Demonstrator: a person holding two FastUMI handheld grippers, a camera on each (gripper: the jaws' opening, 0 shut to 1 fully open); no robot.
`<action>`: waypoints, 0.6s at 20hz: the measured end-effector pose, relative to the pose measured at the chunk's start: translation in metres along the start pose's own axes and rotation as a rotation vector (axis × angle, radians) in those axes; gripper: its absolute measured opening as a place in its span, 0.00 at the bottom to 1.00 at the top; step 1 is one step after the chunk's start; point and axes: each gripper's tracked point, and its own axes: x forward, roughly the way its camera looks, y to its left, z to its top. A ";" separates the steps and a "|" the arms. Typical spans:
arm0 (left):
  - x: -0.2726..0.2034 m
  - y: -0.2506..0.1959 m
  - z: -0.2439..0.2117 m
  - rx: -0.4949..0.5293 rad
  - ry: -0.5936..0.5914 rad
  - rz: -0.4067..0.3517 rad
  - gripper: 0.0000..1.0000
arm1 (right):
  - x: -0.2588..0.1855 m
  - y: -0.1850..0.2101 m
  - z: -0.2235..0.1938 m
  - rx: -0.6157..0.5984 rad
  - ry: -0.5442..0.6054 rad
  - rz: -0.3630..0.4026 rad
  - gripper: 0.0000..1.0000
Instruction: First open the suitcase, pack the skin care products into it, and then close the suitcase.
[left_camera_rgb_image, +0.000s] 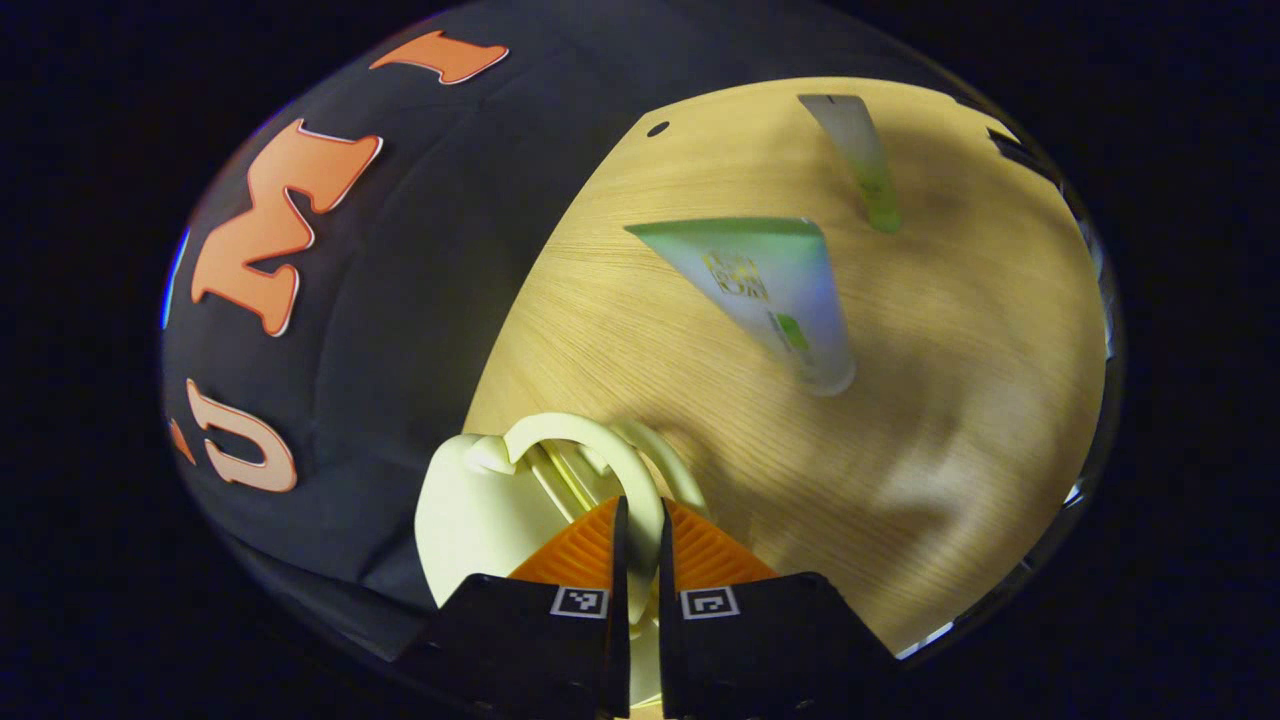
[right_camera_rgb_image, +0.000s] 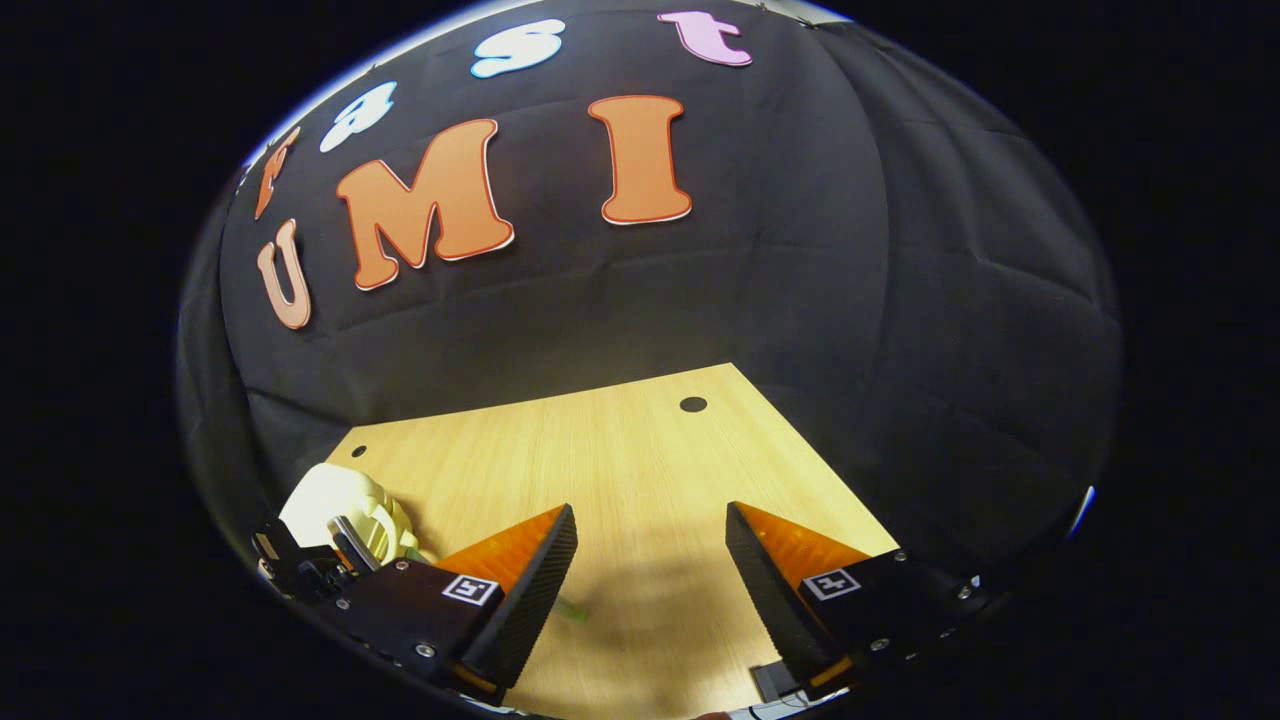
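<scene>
Two fingers of our left gripper (left_camera_rgb_image: 640, 540) clamp the pale suitcase's (left_camera_rgb_image: 470, 520) loop handle (left_camera_rgb_image: 585, 445) at the bottom of the left gripper view. Beyond, on the table (left_camera_rgb_image: 960, 400), lie a green-white tube (left_camera_rgb_image: 775, 290) and a slimmer tube (left_camera_rgb_image: 860, 155) — both slanting upper left to lower right. Our right gripper (right_camera_rgb_image: 650, 560) hangs apart — we judge the left nearer.

A wooden table (right_camera_rgb_image: 640, 450) stands against the black cloth wall (right_camera_rgb_image: 800, 300).

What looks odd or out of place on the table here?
Nothing is spilled or broken. Two skin care tubes lie loose on the wooden table, pointing different ways, not yet packed. The left gripper is closed on the cream suitcase's handle; the right gripper is open over bare table.
</scene>
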 end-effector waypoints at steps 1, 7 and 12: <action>-0.002 0.001 0.002 -0.053 -0.003 -0.024 0.12 | 0.002 0.005 0.000 0.005 -0.002 0.009 0.95; -0.044 0.030 0.025 -0.498 -0.104 -0.182 0.12 | -0.004 0.044 0.014 0.012 -0.032 0.070 0.95; -0.090 0.103 0.031 -0.792 -0.243 -0.239 0.12 | -0.015 0.082 0.036 0.056 -0.092 0.083 0.95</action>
